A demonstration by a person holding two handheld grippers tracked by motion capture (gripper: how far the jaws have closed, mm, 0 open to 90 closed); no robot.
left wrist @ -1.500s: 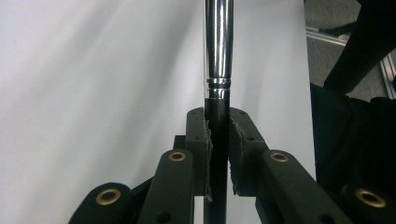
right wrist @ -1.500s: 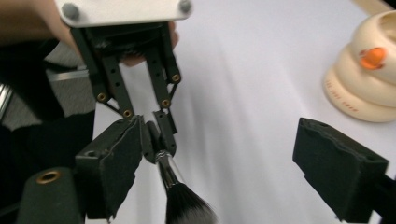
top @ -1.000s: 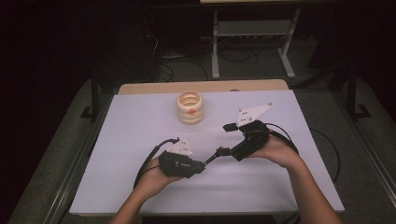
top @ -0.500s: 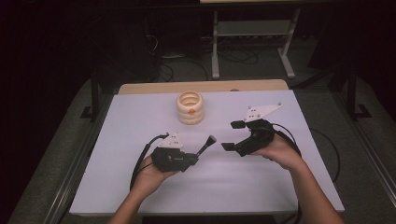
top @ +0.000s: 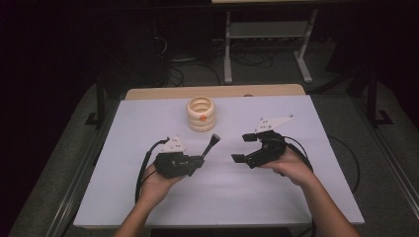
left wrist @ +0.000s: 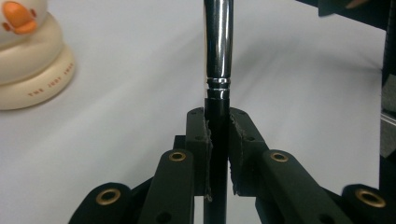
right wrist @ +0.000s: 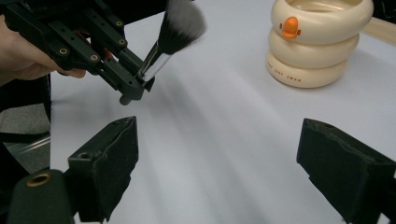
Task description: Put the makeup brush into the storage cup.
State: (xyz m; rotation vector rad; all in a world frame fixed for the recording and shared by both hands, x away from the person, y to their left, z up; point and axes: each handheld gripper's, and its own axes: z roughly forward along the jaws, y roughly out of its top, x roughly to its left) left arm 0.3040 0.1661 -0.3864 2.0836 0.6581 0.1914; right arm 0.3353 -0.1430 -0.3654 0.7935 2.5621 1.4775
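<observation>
A makeup brush with a black handle, chrome ferrule and dark bristles is held by its handle in my left gripper, which is shut on it. The brush head points toward the far right, above the table. In the left gripper view the pads press the handle from both sides. My right gripper is open with nothing between its jaws, a short way right of the brush. A cream holder of stacked rings with an orange duck beak stands beyond both grippers.
A white tabletop carries everything, with a wooden strip along its far edge. Black cables trail from both grippers. A metal stand and floor cables lie in the dark beyond the table.
The two grippers have drawn apart. The right gripper moved right, away from the brush, and stands open. The left gripper keeps the brush, now angled toward the far right.
</observation>
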